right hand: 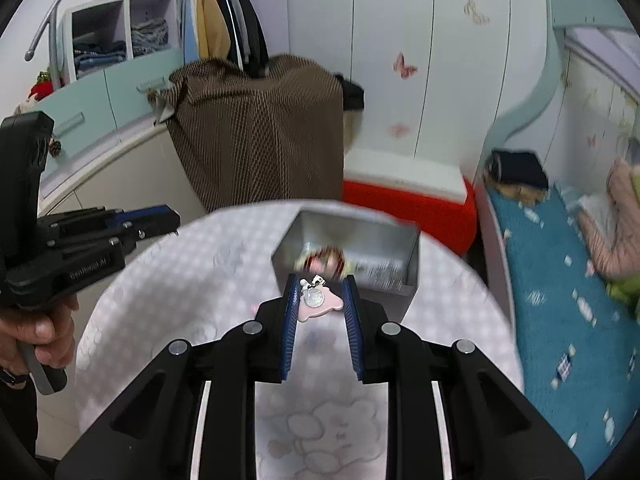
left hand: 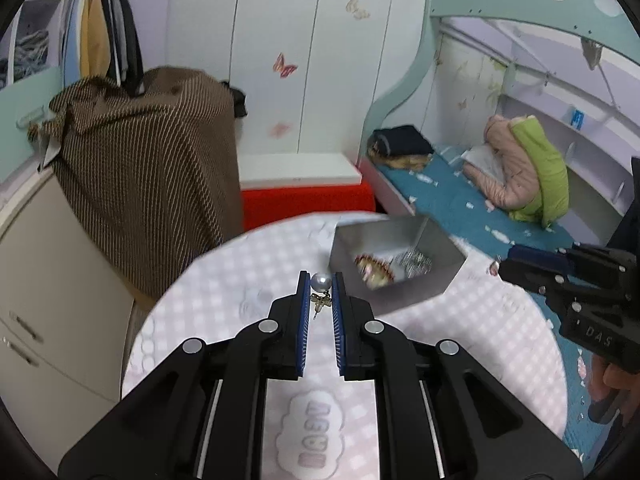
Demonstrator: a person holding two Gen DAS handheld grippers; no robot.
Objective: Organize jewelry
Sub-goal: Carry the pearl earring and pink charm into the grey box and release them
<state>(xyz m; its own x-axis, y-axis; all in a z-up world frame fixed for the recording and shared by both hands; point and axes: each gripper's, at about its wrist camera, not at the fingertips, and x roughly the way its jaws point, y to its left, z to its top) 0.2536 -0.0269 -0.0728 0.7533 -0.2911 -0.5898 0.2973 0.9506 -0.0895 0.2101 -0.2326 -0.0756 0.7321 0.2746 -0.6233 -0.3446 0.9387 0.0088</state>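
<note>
- Two hand-held grippers over a round counter (left hand: 224,280) with a pale pink-and-white checked cover.
- Left hand-held gripper (left hand: 321,283): blue-padded fingers (left hand: 305,320) drawn close together, pinching a pearl earring (left hand: 321,292) at the very tips, pearl uppermost, small gold-coloured charm and pin hanging just below between the pads.
- Just ahead and to the right of those tips: an open grey metal box (left hand: 432,276) resting on the counter, tilted in the fisheye view, with blurred red-gold and silvery jewelry pieces (left hand: 376,270) lying inside.
- Further right of the left hand-held gripper, beyond the box: the right hand-held gripper seen side-on, black body with blue pads.
- Right hand-held gripper (right hand: 320,292): fingers somewhat wider apart, clamped on a pink card (right hand: 326,304) carrying a round silvery earring (right hand: 313,299), the card spanning from one pad to the other.
- Directly ahead of the right tips, nearly touching in the view: the same grey metal box (right hand: 412,256), its contents blurred.
- Far left of the right hand-held gripper: the left one, gripped by a bare hand (right hand: 44,332).
- Beyond the counter: a brown striped cloth (right hand: 256,128) draped over furniture.
</note>
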